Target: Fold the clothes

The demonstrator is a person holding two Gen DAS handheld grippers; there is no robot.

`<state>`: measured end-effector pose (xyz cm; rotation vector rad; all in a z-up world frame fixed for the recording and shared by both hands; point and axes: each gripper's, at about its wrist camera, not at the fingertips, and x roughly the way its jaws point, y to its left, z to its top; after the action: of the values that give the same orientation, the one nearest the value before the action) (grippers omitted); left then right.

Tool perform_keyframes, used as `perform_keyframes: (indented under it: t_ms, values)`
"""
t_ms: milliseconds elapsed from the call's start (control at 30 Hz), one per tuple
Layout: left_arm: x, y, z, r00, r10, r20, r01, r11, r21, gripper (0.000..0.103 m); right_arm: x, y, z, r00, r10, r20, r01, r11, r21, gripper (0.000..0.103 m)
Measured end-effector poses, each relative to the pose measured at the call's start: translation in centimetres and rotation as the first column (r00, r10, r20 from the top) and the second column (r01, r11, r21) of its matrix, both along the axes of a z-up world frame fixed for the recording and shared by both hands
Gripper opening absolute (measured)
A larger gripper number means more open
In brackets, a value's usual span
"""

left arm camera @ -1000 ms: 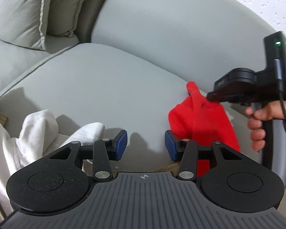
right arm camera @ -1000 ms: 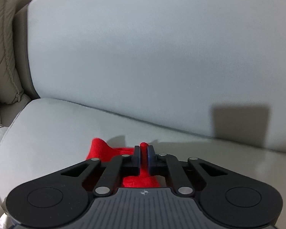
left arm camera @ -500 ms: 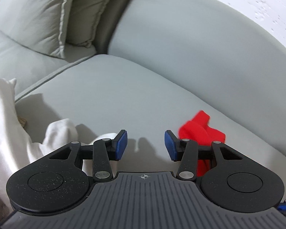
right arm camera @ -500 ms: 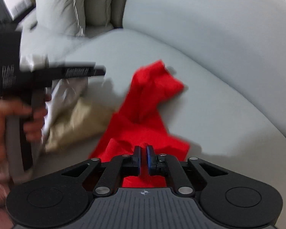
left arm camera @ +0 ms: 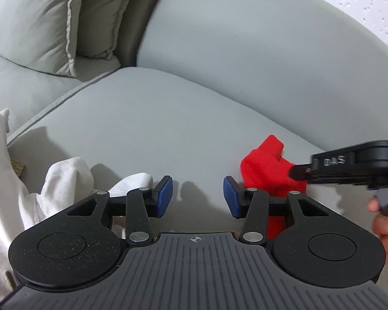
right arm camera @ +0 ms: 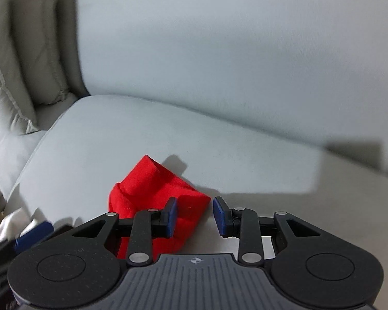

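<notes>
A pale grey sofa (left arm camera: pixel 168 118) is filling most of both views. Its broad seat cushion (right arm camera: pixel 147 134) is lying across the middle of the frame, with a curved backrest (left arm camera: pixel 258 51) rising behind it toward the upper right. Two loose pillows (left arm camera: pixel 38 18) are leaning in the upper left corner, edged with stitched piping. A white textured wall (left arm camera: pixel 370 2) is showing in the upper right of the left view. Even light is casting soft shadows on the seat.
</notes>
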<state>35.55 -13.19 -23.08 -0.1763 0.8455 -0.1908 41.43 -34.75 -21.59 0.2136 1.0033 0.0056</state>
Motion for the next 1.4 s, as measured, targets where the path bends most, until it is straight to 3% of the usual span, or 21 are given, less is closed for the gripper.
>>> perform_keyframes:
  t_ms: [33, 133, 200, 267, 367, 467, 600, 700, 833, 1067, 1233, 1400]
  values:
    - [0.0, 0.1, -0.1, 1.000, -0.001, -0.002, 0.001, 1.000, -0.001, 0.049, -0.4, -0.3, 0.3, 1.000, 0.014, 0.009, -0.014, 1.000, -0.009, 0.006]
    - [-0.1, 0.4, -0.1, 1.000, 0.007, 0.000, -0.007, 1.000, -0.009, 0.049, -0.4, 0.5, 1.9, 0.993, 0.076, 0.095, -0.065, 0.992, -0.111, 0.004]
    - [-0.2, 0.5, -0.2, 1.000, 0.010, 0.001, -0.010, 1.000, -0.011, 0.049, 0.2, 1.1, 3.8, 0.966, 0.122, 0.230, -0.070, 0.973, -0.219, 0.003]
    - [-0.1, 0.4, -0.3, 1.000, 0.005, 0.000, -0.005, 1.000, -0.010, 0.050, 1.3, 1.1, 4.5, 0.953, 0.144, 0.266, -0.081, 0.968, -0.237, 0.003]
    - [0.0, 0.2, -0.6, 1.000, -0.009, -0.011, 0.009, 1.000, -0.005, 0.050, 3.7, 1.9, 1.9, 0.966, 0.198, 0.168, -0.131, 0.930, -0.344, 0.004]
    - [0.1, 0.1, -0.7, 1.000, -0.014, -0.017, 0.014, 1.000, -0.002, 0.050, 4.5, 2.3, -0.7, 0.979, 0.181, 0.097, -0.130, 0.913, -0.386, 0.010]
    - [0.3, 0.5, -0.6, 1.000, -0.004, -0.021, 0.004, 1.000, -0.004, 0.050, 4.2, 2.0, 0.9, 0.986, 0.107, 0.129, -0.059, 0.941, -0.334, 0.021]
    - [0.2, 0.8, -0.2, 1.000, 0.011, -0.017, -0.011, 1.000, -0.012, 0.050, 2.0, 1.9, 3.3, 0.978, 0.121, 0.171, -0.062, 0.946, -0.318, 0.032]
    - [-0.1, 0.7, 0.4, 1.000, 0.002, -0.005, -0.002, 1.000, -0.014, 0.050, -4.9, 1.2, 6.3, 0.973, 0.172, 0.156, -0.134, 0.964, -0.231, 0.032]
    - [-0.7, 0.1, 1.1, 1.000, -0.009, 0.014, 0.008, 1.000, 0.019, 0.050, -15.8, 1.9, 4.3, 0.977, 0.203, 0.067, -0.193, 0.972, -0.132, 0.031]
    - [-0.6, 0.0, 1.0, 1.000, -0.007, 0.017, 0.006, 1.000, 0.026, 0.050, -17.1, 3.2, 3.2, 0.970, 0.239, 0.045, -0.231, 0.963, -0.138, 0.031]
    - [-0.4, 0.1, 0.9, 1.000, -0.007, 0.011, 0.007, 1.000, 0.029, 0.050, -16.9, 3.6, 0.4, 0.962, 0.270, -0.040, -0.273, 0.945, -0.179, 0.033]
